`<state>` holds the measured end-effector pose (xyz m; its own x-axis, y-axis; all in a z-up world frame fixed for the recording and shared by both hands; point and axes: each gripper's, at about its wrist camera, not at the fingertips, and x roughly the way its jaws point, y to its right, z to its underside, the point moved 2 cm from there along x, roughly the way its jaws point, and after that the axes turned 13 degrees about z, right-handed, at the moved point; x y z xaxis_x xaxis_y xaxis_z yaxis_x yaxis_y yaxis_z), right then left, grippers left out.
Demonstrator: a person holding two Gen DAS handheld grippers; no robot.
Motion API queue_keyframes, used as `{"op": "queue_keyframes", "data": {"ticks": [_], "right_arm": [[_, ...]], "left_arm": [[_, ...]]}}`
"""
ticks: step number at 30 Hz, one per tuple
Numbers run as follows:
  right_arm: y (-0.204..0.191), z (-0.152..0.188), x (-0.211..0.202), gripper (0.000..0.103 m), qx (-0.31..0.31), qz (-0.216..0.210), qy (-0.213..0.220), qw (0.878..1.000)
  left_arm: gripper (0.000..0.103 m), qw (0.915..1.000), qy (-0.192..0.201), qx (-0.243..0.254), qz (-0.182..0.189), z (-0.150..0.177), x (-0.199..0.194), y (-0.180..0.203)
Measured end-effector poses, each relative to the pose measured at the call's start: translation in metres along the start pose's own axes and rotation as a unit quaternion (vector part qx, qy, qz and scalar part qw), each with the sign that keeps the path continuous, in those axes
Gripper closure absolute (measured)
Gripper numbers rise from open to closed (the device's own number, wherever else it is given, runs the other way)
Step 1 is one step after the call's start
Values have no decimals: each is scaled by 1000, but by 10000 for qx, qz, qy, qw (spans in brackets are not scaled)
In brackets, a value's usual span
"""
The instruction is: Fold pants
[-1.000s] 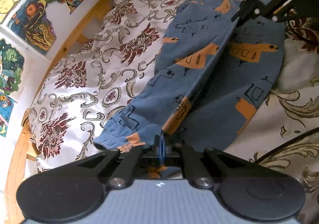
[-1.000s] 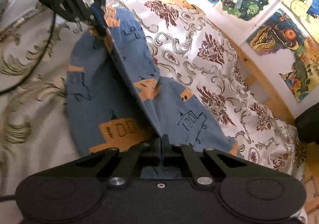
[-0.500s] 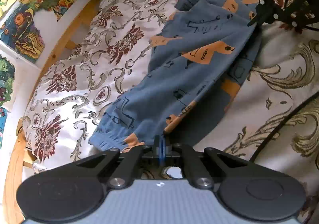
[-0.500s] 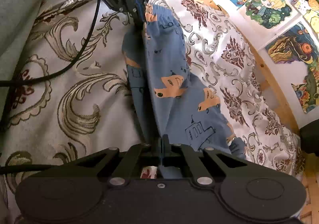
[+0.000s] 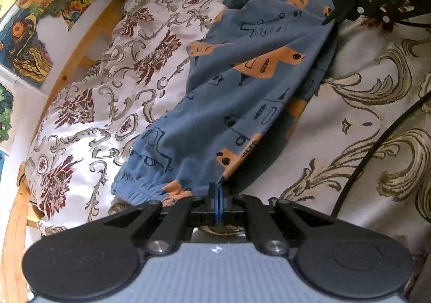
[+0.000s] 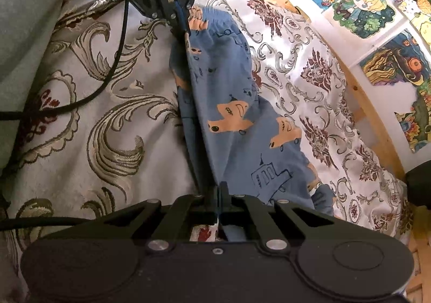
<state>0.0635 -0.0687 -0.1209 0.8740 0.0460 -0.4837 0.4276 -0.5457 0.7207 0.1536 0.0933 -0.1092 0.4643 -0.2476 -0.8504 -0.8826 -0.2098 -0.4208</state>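
Observation:
Blue pants (image 5: 242,92) with orange prints lie lengthwise on a patterned bedspread, one leg laid over the other. My left gripper (image 5: 217,189) is shut on the cloth edge beside the elastic cuff (image 5: 140,189). My right gripper (image 6: 218,189) is shut on the same long fold edge at the other end of the pants (image 6: 242,125). Each gripper shows in the other's view: the right gripper (image 5: 330,21) at top right, the left gripper (image 6: 183,22) at top. The fold edge runs taut between them, low over the bed.
A beige cover with swirl patterns (image 5: 363,119) lies beside the pants, crossed by a black cable (image 6: 107,71). A wooden bed rail (image 5: 78,49) and a wall with colourful pictures (image 6: 363,9) border the far side. A grey blanket (image 6: 27,6) is bunched at the corner.
Both grippers have carried the raised fold edge across and down toward the beige side. The upper leg now lies flatter over the lower one.

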Motion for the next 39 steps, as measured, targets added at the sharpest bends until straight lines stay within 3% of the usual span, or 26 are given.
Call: {"op": "queue_keyframes", "data": {"ticks": [10,12,14,16,19,21,25,27,28,30,32,35,39], "right_arm": [[-4,6,7,99,16,-149,-90,9998],[7,4,3,71,245,-182,-112,9995],[28,3,-3,52,757,-332,-156,9965],[54,4,-8,43,1332,-449,-258,9897],[98,17,-19,20,2090,-358,-452,9762],[123,33,-27,2,2476,-227,-573,9669],[173,82,-36,1,3270,-20,-1037,9393],[197,108,-36,1,3769,58,-1292,9172],[209,121,-34,1,4114,30,-1421,9003],[231,149,-29,1,4954,-214,-1593,8537],[246,168,-23,1,5463,-355,-1675,8199],[257,183,-14,1,5763,-382,-1783,7966],[263,189,1,1,5890,-406,-1755,7878]], "left_arm": [[98,9994,-128,-204,266,-4,3,-2],[91,9973,-68,-574,446,-10,-5,-9],[69,9934,56,-961,618,-18,-16,-14],[59,9902,291,-1176,695,-32,-31,-13],[40,9871,635,-1270,744,-61,-48,-1],[33,9838,877,-1315,849,-87,-52,12],[31,9780,1201,-1488,834,-146,-40,38],[31,9719,1373,-1704,868,-176,-27,48],[31,9687,1443,-1799,920,-186,-21,52],[31,9650,1522,-1908,961,-208,-5,59],[36,9659,1507,-1917,867,-228,12,63],[40,9683,1350,-1984,687,-249,35,67],[50,9789,1001,-1755,313,-266,63,72]]}}
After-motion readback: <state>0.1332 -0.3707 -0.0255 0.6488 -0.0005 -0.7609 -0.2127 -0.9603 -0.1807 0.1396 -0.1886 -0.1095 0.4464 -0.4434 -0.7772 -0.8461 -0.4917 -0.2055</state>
